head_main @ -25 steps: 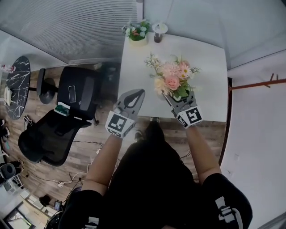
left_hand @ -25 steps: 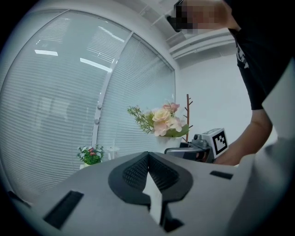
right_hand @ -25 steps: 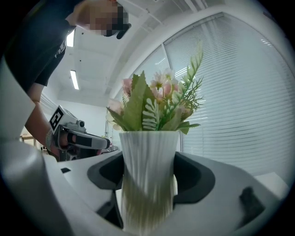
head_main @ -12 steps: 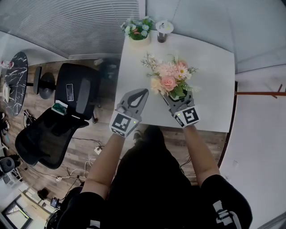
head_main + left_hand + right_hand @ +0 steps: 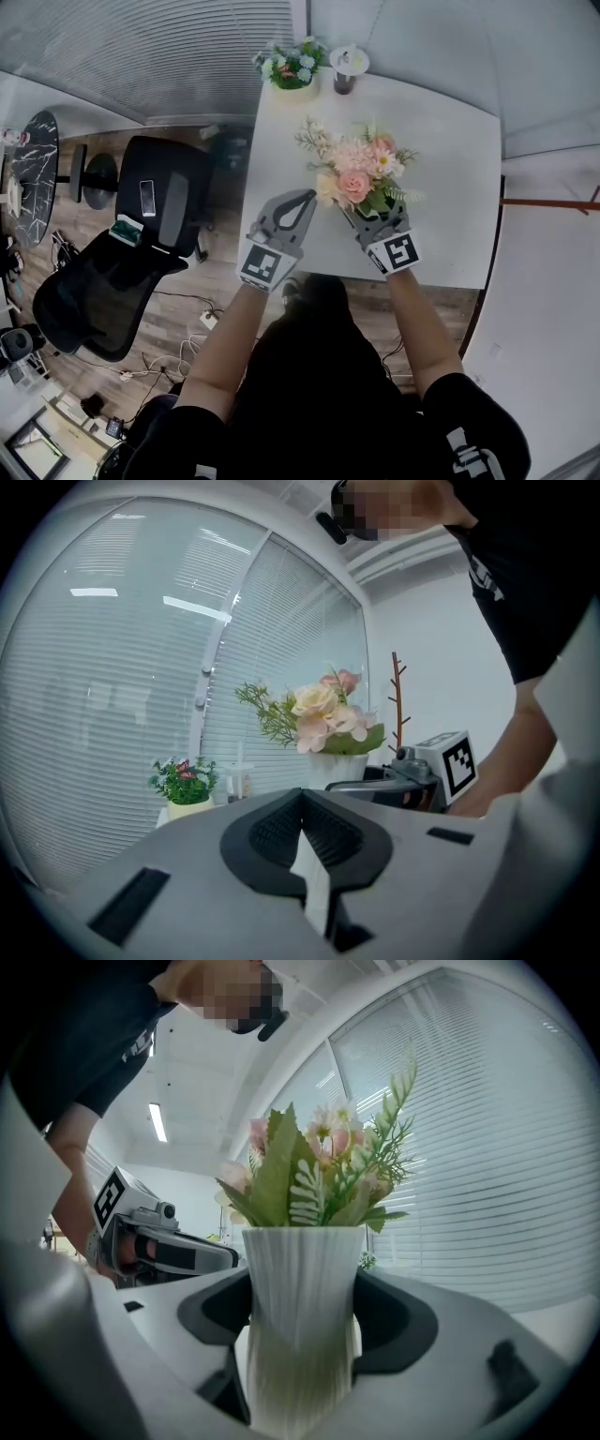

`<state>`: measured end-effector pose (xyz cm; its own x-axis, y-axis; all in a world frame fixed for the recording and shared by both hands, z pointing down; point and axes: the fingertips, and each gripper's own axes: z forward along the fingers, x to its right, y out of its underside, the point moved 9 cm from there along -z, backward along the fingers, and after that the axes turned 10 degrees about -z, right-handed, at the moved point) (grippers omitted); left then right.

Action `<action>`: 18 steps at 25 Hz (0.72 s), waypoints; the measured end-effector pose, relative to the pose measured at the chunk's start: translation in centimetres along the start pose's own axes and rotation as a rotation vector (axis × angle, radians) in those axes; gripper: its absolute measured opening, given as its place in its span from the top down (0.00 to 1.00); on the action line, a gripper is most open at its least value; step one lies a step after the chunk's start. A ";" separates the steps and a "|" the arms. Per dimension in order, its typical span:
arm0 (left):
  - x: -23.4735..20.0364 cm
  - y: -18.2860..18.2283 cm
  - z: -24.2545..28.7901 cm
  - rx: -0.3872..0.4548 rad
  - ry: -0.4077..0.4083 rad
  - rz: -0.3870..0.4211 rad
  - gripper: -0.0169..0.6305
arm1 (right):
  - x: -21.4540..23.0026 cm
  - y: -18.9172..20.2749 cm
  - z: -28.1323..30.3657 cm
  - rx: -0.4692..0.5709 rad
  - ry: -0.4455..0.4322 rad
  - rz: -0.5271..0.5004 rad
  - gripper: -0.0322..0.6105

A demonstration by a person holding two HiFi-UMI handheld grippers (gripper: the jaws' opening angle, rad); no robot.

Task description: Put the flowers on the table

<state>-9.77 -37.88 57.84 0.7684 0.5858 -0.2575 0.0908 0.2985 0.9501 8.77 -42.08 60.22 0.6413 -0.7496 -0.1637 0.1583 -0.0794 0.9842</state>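
Observation:
A bouquet of pink and cream flowers (image 5: 359,174) stands in a white ribbed vase (image 5: 302,1316). My right gripper (image 5: 373,212) is shut on the vase, with its jaws pressed to both sides (image 5: 302,1283). It holds the vase upright over the white table (image 5: 450,159), toward the near edge. I cannot tell whether the vase base touches the tabletop. My left gripper (image 5: 302,197) hovers just left of the bouquet, shut with nothing in it (image 5: 302,792). The left gripper view shows the flowers (image 5: 323,714) and the right gripper (image 5: 422,775) beside it.
A small potted plant (image 5: 291,67) and a cup (image 5: 345,67) stand at the table's far edge. A black office chair (image 5: 122,253) sits on the wood floor to the left, with a round dark table (image 5: 33,178) beyond it. A coat rack (image 5: 553,202) is at the right.
Both grippers and the vase have moved a little further in over the table from its near edge. The hold on the vase is unchanged.

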 end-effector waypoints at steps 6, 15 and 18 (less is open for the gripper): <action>0.3 0.2 0.1 -0.008 0.001 -0.007 0.95 | -0.1 0.1 -0.1 -0.029 -0.020 -0.029 0.43; 0.7 -0.5 -1.1 -0.013 -0.002 -0.010 0.95 | -0.2 -0.7 -0.7 -0.063 -0.029 -0.039 0.43; 1.1 -0.9 -1.7 -0.008 -0.002 -0.003 0.95 | -0.3 -1.1 -1.5 -0.073 -0.024 -0.026 0.42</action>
<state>-10.10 -36.23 56.46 0.7692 0.5837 -0.2601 0.0884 0.3059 0.9479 9.55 -40.81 59.08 0.6184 -0.7634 -0.1863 0.2296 -0.0513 0.9719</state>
